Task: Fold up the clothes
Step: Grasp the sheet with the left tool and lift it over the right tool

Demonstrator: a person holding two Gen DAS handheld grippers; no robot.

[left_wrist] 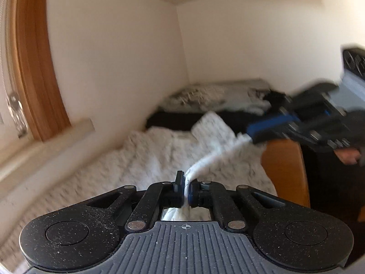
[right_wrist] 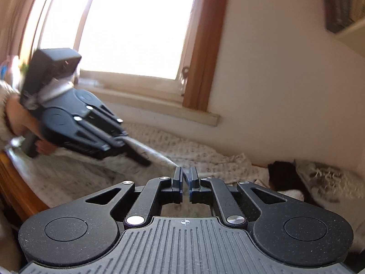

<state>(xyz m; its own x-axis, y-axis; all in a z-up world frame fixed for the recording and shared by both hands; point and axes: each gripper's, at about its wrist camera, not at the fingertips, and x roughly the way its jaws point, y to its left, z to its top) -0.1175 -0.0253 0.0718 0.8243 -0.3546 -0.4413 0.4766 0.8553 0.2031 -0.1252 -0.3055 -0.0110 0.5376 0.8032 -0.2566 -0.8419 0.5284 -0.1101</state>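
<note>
Both tools are clamped on one white garment, which is pulled into a taut band between them above the bed. In the left wrist view the left tool sits at lower centre, its jaws closed hard on the white cloth; the fabric bunches between the pads and runs up and to the right as a stretched strip to the right tool, at the right edge of the frame. In the right wrist view the right tool is at lower centre, jaws drawn narrow on a thin edge of the same cloth, and the strip leads up and left to the left tool. The two appear to be held apart to tension one hem, a likely way of straightening the piece before laying it flat; that is a judgement. The rest of the garment hangs below the grips, mostly hidden by the tool bodies. Beneath lies a white fleecy blanket covering the bed, with a window sill beyond. Motion blur obscures finer detail.
</note>
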